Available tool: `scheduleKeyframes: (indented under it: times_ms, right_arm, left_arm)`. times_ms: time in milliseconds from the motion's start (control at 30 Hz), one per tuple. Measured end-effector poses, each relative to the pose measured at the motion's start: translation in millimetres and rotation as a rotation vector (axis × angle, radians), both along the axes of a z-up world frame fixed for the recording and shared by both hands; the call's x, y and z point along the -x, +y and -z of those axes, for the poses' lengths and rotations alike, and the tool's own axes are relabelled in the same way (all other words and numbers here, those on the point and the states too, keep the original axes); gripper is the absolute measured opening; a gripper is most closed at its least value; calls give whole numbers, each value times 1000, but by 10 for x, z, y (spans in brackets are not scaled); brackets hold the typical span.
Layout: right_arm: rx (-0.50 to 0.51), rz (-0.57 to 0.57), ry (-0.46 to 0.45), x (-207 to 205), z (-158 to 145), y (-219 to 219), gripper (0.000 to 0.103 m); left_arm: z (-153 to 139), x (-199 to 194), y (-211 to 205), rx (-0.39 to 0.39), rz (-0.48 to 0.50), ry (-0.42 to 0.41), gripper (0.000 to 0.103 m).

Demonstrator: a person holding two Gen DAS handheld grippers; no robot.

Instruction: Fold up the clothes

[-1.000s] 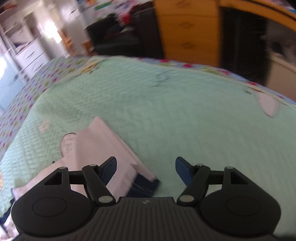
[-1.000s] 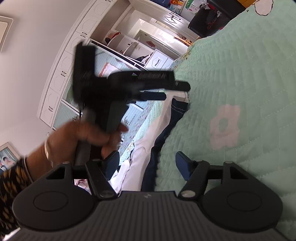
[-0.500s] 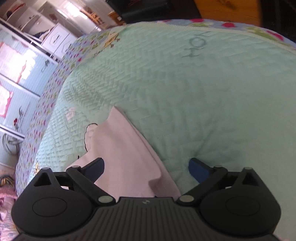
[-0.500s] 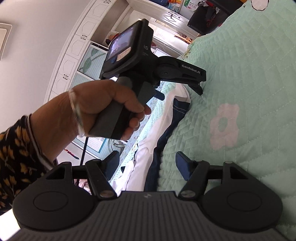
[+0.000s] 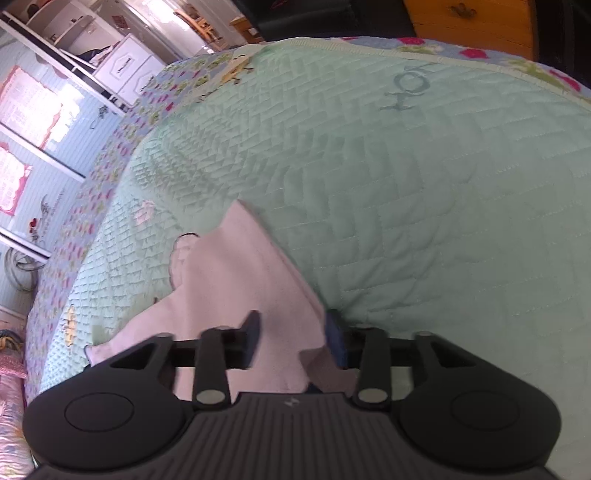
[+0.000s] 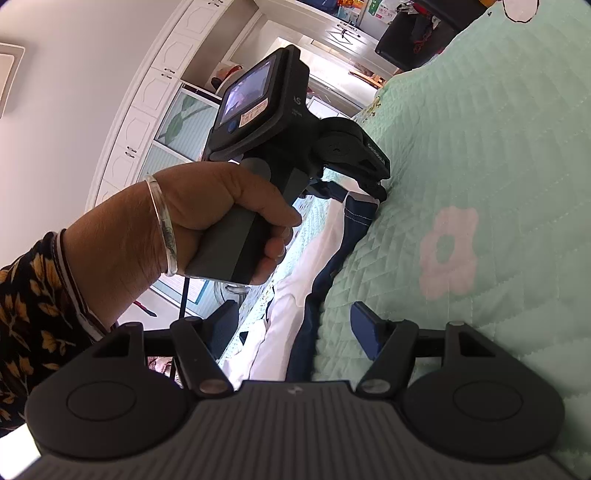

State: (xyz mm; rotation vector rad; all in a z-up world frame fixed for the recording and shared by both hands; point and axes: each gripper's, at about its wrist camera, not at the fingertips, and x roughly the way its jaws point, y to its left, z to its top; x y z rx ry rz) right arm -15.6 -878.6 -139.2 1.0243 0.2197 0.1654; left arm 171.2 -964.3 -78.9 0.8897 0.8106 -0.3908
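A pale pink-white garment (image 5: 236, 280) with a dark navy underside lies on the green quilted bedspread (image 5: 406, 184). My left gripper (image 5: 293, 341) straddles the garment's near edge, its fingers narrowed around the cloth but with a gap still showing. In the right wrist view the same garment (image 6: 295, 295) runs white and navy along the bed's side. The left gripper shows there too (image 6: 373, 184), held by a hand, its tips down at the garment's far corner. My right gripper (image 6: 295, 332) is open, with the garment's near end between its fingers.
The bedspread (image 6: 498, 147) has a pink flower patch (image 6: 447, 251). A floral border runs along the bed's edge (image 5: 110, 177). White cupboards (image 5: 122, 66) stand beyond the bed, an orange wooden dresser (image 5: 472, 26) at the far end.
My left gripper has come down onto the garment's edge and its fingers have narrowed around the cloth. The right gripper has stayed open and nearly still.
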Motion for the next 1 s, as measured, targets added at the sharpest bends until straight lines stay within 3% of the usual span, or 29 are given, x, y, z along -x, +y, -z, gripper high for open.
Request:
scheduleKeyframes:
  times_ms: [33,100,200,267,300,333,400,433,500,667,800,900,1000]
  right_arm:
    - [1,0,0,-4,1,1,68]
    - [1,0,0,-9,2,4,68]
    - [3,0,1,-7,-7,7,68]
    - [4,0,1,6,-12,14,68]
    - [4,0,1,8,-12,16,68]
    - [4,1,1,10,-11,18,68]
    - [6,1,1,13,-13,23,68]
    - [5,1,1,14,-17,24,68]
    - [4,2,0,16,-23,25,68]
    - [-19,6,-13,21,-2,0,68]
    - [-66,10,-37,26,32,-47,68]
    - [-133,13,-59,36,86,-108,68]
    - [-119,-50,4,91,-34,-114,69]
  left_arm:
    - [8,-18,-7,-17,2,-13,65]
    - [26,-47,-23,-50,7,-39,73]
    - [69,11,-68,-101,52,-69,71]
    - [110,64,-116,-127,88,-67,59]
    - [113,82,-138,-123,93,-48,44]
    - [117,97,-158,-115,97,-24,21]
    - [115,95,-152,-75,85,7,2]
    - [111,92,-139,-54,76,10,0]
    - [92,73,-99,-4,53,21,0]
    - [-119,-124,258,254,-16,124,0]
    - [-250,-144,404,352,4,137,0]
    - [-315,-177,493,383,-23,131,0]
    - [-401,-183,630,415,-40,128,0]
